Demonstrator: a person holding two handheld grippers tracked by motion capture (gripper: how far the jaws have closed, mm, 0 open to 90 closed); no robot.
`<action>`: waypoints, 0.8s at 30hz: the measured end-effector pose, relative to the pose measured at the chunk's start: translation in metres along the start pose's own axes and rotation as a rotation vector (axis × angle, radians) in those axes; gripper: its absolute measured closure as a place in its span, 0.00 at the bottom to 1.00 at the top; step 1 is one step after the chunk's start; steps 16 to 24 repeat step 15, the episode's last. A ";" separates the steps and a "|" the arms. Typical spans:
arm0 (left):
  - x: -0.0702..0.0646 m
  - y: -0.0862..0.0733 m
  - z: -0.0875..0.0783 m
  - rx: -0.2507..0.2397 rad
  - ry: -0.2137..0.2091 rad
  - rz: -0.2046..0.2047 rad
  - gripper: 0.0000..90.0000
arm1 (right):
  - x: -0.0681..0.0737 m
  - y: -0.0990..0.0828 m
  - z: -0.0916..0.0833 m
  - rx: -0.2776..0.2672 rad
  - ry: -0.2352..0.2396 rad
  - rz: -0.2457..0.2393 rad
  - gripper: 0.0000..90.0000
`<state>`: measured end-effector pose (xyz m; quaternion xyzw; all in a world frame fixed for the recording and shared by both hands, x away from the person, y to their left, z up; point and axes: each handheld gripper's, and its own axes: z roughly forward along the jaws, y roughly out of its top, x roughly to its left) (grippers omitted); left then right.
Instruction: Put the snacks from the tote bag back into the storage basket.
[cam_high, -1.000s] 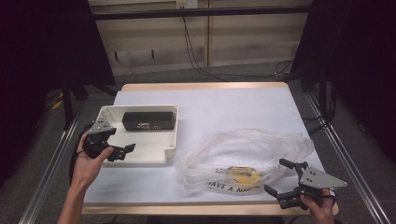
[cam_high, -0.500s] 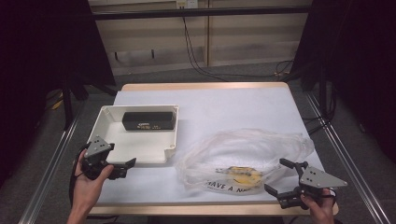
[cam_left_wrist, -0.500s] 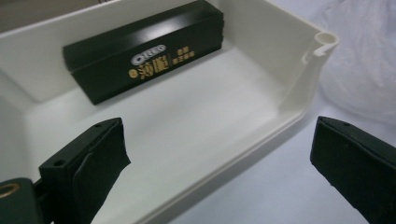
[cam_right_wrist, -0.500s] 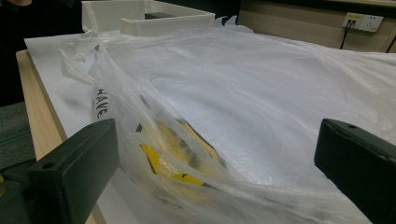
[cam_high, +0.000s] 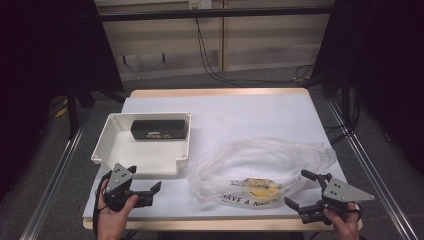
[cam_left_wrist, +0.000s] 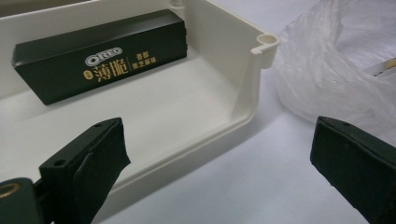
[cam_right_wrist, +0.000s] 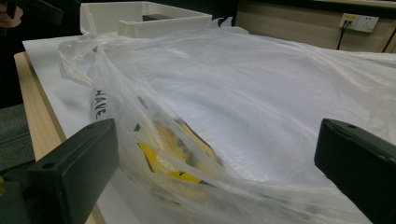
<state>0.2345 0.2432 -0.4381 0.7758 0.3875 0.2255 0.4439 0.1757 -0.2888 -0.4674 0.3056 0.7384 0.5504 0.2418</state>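
The left gripper (cam_high: 145, 190) has drawn back from the tray (cam_high: 107, 150), wide open, empty.

The left gripper (cam_high: 146, 188) has pulled back from the white tray (cam_high: 111, 156), where it sat against the near left rim a second ago, and now hovers off it by the table's front edge, jaws wide apart.

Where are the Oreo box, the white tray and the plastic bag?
Oreo box (cam_left_wrist: 100, 63): left gripper view, on its printed front face.
Tray (cam_high: 141, 171): high view, on its near wall.
Bag (cam_high: 280, 157): high view, on the clear film at its middle.
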 end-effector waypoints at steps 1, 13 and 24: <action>-0.003 -0.002 0.000 -0.004 -0.001 0.004 0.04 | 0.000 0.000 -0.001 0.005 0.002 0.000 0.00; -0.024 -0.020 -0.001 -0.034 -0.077 0.026 0.04 | -0.002 0.000 -0.004 0.007 -0.011 0.001 0.00; -0.025 -0.020 0.001 -0.023 -0.089 0.039 0.04 | -0.002 -0.001 -0.003 0.003 -0.024 0.002 0.00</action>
